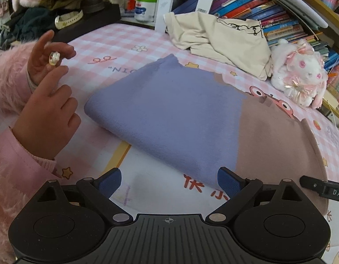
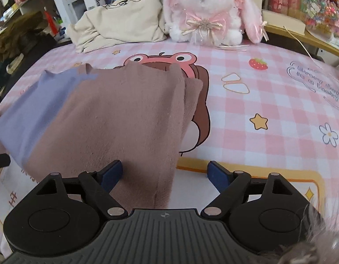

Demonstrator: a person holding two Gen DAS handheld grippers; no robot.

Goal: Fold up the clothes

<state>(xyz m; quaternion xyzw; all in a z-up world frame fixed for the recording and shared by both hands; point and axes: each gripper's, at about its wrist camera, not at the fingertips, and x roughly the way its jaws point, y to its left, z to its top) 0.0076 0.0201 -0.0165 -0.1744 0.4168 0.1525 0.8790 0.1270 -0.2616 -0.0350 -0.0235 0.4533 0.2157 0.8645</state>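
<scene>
Garment: a folded two-tone knit garment (image 1: 169, 114), lavender on one part and dusty brown (image 2: 116, 121) on the other, lies flat on the bed sheet, between and ahead of the two grippers
Garment surface: soft, slightly fuzzy knit; the lavender side shows a fine weave and a rounded folded edge, the brown side ends in stacked layered edges with small raised corners at the far end
Bed sheet: pink-and-white checked bed sheet (image 2: 268, 83), printed with stars, flowers, a strawberry and a pink frog cartoon, smooth and flat
Left gripper: left gripper (image 1: 169, 181) hangs over the near lavender edge, blue ribbed fingers (image 1: 110, 181) spread wide and released; the right-hand pad sits by the cloth edge, whether touching I cannot tell
Right gripper: right gripper (image 2: 166, 175) fingers wide apart, released; the near brown end lies between them, nearer the left-hand pad, not pinched
Hands: two bare hands (image 1: 48, 129) in fluffy pink sleeves hover left of the garment, one holding a small pale object (image 1: 54, 57)
Cream garment: a crumpled cream garment (image 1: 224, 41) with black line print lies at the far edge of the bed
Plush rabbit: white and pink plush rabbit (image 2: 204, 11), furry, with ribbon bows, beside the cream garment
Books: a row of colourful books (image 1: 257, 6) behind
</scene>
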